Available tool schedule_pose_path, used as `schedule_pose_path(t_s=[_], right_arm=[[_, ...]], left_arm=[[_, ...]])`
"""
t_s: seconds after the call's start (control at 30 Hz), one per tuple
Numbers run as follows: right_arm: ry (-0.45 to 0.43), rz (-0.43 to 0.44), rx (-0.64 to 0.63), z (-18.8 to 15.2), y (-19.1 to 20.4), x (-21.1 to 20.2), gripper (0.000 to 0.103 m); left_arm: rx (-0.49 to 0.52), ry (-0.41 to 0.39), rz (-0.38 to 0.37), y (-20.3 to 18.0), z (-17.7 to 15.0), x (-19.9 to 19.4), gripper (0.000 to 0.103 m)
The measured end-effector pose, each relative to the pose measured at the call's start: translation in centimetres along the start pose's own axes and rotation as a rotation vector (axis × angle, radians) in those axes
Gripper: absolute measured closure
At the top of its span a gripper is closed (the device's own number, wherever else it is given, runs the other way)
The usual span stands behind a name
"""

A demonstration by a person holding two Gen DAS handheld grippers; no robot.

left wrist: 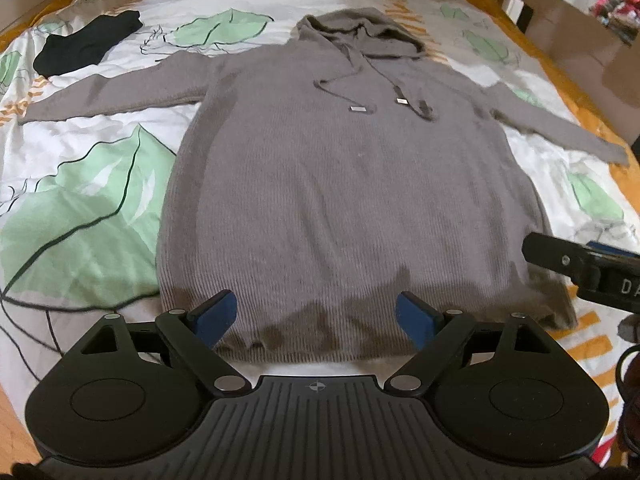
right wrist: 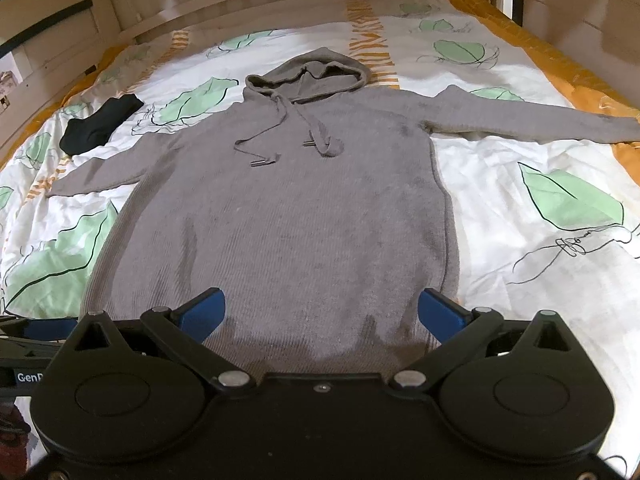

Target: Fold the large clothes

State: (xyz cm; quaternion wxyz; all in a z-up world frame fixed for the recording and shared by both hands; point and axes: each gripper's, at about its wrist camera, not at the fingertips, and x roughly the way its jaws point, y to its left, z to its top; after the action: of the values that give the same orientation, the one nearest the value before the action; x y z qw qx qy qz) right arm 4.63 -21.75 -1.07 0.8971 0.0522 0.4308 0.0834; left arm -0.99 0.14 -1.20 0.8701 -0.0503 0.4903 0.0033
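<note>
The grey hooded sweater (left wrist: 344,184) lies flat and face up on the leaf-print bedspread (left wrist: 80,216), hood toward 12 o'clock and both sleeves stretched out, so by my judgement no fold is made yet and all the folding remains. The left gripper (left wrist: 316,312) and the right gripper (right wrist: 320,312) both hover spread over the hem at 6 o'clock, pinching nothing. The left view alone shows the right-hand hem corner; the right view shows the headboard (right wrist: 280,0) at 12 o'clock and the full right sleeve, and a black garment (left wrist: 86,42) sits at 10 o'clock
</note>
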Motion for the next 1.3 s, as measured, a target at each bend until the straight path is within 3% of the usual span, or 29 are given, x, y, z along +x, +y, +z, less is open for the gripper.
schedule_pose_path(t_s=[0.13,0.3,0.37,0.67,1.07,1.3], right_arm=[[-0.003,0.04,0.015,1.0,-0.3,0.8,0.001],[-0.042,0.111,0.002,2.8,-0.4,1.9,0.001],[-0.05,0.143,0.003,3.8,-0.4,2.6,0.001],[-0.026,0.216,0.122,7.8,-0.5,6.3,0.0],[0.002,0.261,0.225,10.9,1.0,12.3,0.0],[0.004,0.256,0.198,11.0,2.8,15.6,0.0]], left_arm=[[-0.072,-0.056,-0.055,2.3,1.6,0.2,0.017],[-0.146,-0.14,-0.23,6.5,4.1,0.9,0.017],[-0.157,-0.148,-0.263,8.3,5.4,1.5,0.017],[-0.26,-0.26,-0.112,18.2,11.4,4.0,0.015],[-0.443,-0.269,0.067,33.7,16.9,11.1,0.015],[-0.482,-0.251,0.122,38.9,17.9,15.4,0.015]])
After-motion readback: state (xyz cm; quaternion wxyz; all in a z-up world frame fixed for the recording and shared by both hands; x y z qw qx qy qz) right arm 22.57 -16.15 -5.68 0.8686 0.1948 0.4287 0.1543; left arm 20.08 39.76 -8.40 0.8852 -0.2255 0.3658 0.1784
